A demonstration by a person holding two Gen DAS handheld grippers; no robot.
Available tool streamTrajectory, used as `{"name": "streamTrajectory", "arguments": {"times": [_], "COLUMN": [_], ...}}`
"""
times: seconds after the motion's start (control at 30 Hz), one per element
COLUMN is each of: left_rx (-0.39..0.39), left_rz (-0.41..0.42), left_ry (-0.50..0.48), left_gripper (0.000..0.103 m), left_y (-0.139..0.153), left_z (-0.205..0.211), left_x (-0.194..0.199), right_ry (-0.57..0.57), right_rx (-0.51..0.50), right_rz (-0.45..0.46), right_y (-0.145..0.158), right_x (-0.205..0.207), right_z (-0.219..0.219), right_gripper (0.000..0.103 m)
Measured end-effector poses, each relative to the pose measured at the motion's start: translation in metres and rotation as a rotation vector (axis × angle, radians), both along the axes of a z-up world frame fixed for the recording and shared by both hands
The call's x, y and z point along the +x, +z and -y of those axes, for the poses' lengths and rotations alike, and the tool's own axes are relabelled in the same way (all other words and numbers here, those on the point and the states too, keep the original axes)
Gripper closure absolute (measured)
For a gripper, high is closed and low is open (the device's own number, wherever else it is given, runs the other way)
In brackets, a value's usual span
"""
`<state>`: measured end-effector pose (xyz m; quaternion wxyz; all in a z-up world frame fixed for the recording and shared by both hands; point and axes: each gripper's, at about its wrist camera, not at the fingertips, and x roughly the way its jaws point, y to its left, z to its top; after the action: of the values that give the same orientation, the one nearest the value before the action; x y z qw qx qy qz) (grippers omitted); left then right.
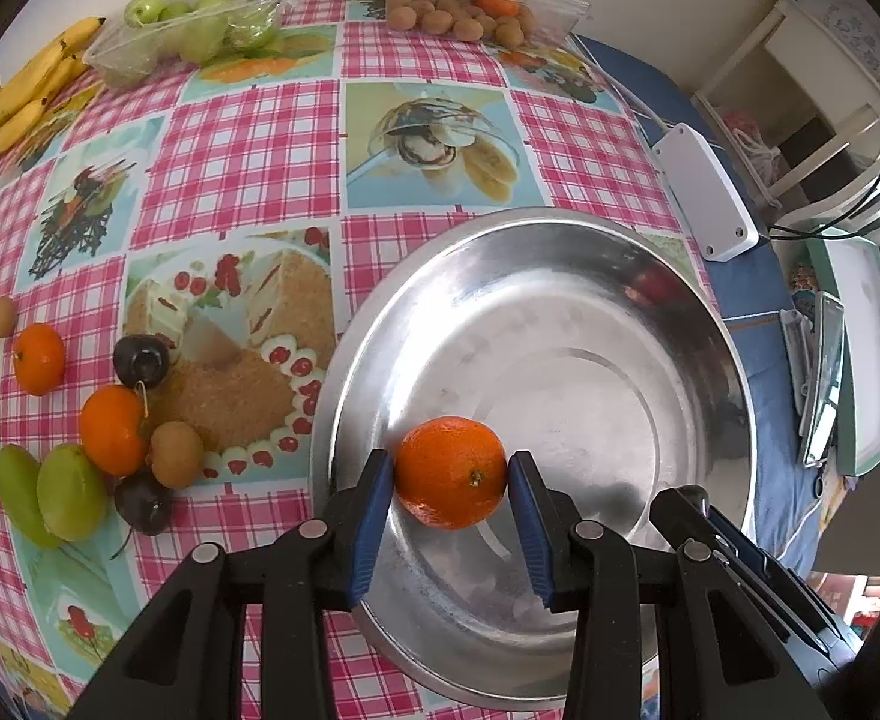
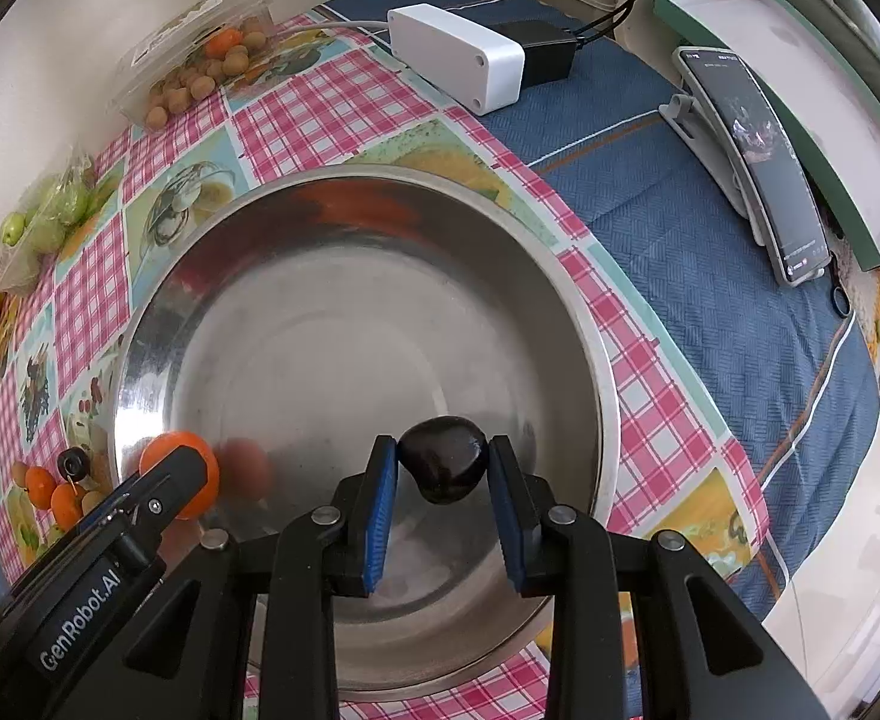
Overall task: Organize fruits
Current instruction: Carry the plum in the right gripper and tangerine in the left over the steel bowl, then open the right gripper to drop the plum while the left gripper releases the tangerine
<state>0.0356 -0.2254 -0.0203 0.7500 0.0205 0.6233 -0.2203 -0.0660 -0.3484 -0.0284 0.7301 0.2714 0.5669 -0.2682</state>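
My left gripper (image 1: 451, 474) is shut on an orange mandarin (image 1: 451, 471) and holds it over the near left part of a large steel bowl (image 1: 668, 276). My right gripper (image 2: 442, 468) is shut on a dark plum (image 2: 443, 457) and holds it over the bowl's (image 2: 158, 300) near side. In the right wrist view the left gripper (image 2: 164, 498) with its mandarin (image 2: 200, 468) shows at lower left. Loose fruit lies left of the bowl: two mandarins (image 1: 113, 429), two dark plums (image 1: 141, 358), two green fruits (image 1: 71, 491) and small brown fruits (image 1: 177, 453).
Bananas (image 1: 26, 90), a clear box of green fruit (image 1: 194, 24) and a clear box of brown fruit (image 1: 470, 12) stand along the far table edge by the wall. A white box (image 1: 707, 192), a phone on a stand (image 2: 758, 162) and a green tray (image 2: 800, 90) lie to the right.
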Motion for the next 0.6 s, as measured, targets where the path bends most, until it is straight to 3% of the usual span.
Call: {"name": "streamTrajectory", "arguments": {"times": [0.37,0.6], "left_rx": [-0.021,-0.017], "left_rz": [0.014,0.051], "left_ry": [0.008,0.015], "left_gripper": [0.057,0.05], "left_y": [0.01,0.021], "left_z": [-0.002,-0.012], "left_x": [-0.002,-0.001], "right_ry": [0.009,0.019], "right_rx": [0.005,0.012], "right_rz": [0.009,0.031], "right_y": [0.0,0.002], "right_x": [0.001,0.001], "right_z": [0.0,-0.002], "right_gripper": [0.07,0.055]}}
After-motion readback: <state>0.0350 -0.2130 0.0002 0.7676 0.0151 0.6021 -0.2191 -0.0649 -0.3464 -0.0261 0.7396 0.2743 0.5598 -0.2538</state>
